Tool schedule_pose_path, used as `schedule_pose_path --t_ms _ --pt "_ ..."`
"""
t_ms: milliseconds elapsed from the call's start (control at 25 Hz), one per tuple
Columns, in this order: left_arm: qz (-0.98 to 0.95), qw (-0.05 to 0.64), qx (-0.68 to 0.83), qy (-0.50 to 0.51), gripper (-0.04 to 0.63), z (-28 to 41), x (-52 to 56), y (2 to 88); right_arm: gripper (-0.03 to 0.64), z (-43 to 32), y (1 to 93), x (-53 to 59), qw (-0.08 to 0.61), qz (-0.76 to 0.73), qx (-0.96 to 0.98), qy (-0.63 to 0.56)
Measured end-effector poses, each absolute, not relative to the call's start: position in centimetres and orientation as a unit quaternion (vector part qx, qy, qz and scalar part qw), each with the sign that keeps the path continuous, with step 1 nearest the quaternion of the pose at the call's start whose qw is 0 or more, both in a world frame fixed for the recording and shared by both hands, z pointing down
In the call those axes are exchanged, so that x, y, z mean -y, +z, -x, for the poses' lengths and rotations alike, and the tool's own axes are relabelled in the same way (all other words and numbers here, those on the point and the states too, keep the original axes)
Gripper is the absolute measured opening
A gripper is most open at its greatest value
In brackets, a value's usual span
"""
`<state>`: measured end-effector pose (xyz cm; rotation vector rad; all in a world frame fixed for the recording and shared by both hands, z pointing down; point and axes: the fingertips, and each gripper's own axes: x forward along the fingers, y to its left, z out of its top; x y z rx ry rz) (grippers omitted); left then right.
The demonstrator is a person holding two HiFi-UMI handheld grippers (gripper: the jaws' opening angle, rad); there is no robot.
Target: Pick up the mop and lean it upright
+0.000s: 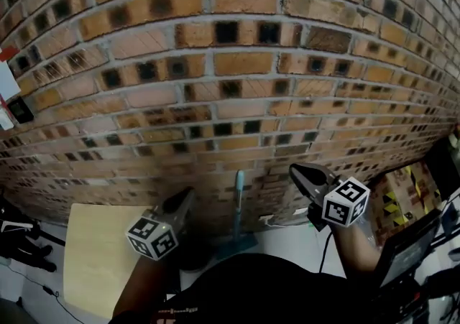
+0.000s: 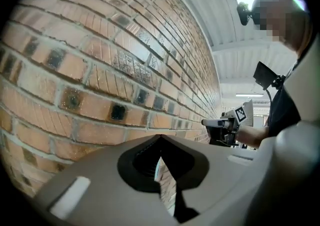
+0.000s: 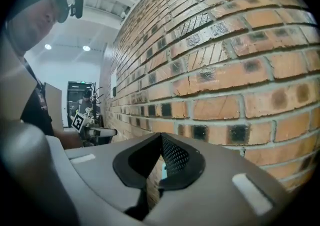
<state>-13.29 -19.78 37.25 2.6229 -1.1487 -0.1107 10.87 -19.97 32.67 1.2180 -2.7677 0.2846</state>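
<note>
The mop stands upright between my two grippers in the head view. Its teal handle leans against the brick wall, and its dark head rests on the pale floor. My left gripper is to the left of the handle and apart from it, jaws closed together with nothing between them. My right gripper is to the right of the handle, also shut and empty. In the left gripper view the left gripper points at the bricks. In the right gripper view the right gripper does the same.
A pale wooden board lies on the floor at the left, with black stands beyond it. At the right are a dark screen, a yellow-and-black patterned box and cables. A person stands far down the wall.
</note>
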Motion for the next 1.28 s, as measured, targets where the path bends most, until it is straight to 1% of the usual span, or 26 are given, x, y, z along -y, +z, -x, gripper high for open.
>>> schedule_pose_path --t_ms 280,520,1280 --pt "-0.918 0.124 0.375 -0.042 0.002 12.7 18.2 35.3 0.012 -10.9 31.2 19.4 0.036 -0.395 0.913 0.097" --pt "-0.922 0.118 0.367 -0.037 0.002 12.2 17.6 34.6 0.012 -10.5 31.0 19.1 0.052 -0.392 0.915 0.076" --pt "-0.924 0.125 0.36 -0.029 0.002 11.8 17.3 35.0 0.012 -10.0 31.1 19.2 0.066 -0.379 0.921 0.065"
